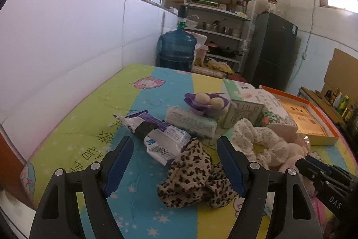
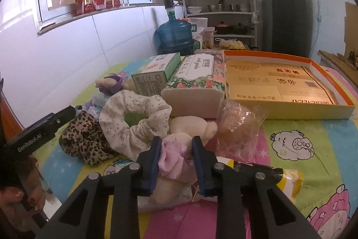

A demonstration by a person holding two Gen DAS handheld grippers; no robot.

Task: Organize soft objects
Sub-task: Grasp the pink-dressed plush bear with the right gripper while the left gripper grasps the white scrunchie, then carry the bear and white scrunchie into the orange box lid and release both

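My left gripper (image 1: 175, 146) is open, its fingers on either side of a leopard-print scrunchie (image 1: 194, 174) lying on the striped cartoon tablecloth (image 1: 89, 127). The scrunchie also shows in the right wrist view (image 2: 85, 140). My right gripper (image 2: 176, 145) is shut on a pink plush toy (image 2: 174, 158) with a cream body. A white floral scrunchie (image 2: 134, 120) lies beside it and shows in the left wrist view (image 1: 257, 138). The right gripper's body shows in the left wrist view (image 1: 324, 176).
An open orange-rimmed box (image 2: 335, 86) sits at the right. A floral tissue pack (image 2: 197, 84), a green carton (image 2: 154, 75), tissue packets (image 1: 165, 138), a purple toy (image 1: 205, 102) and a crinkly plastic bag (image 2: 239, 124) crowd the table. A wall (image 1: 56, 59) runs along the left.
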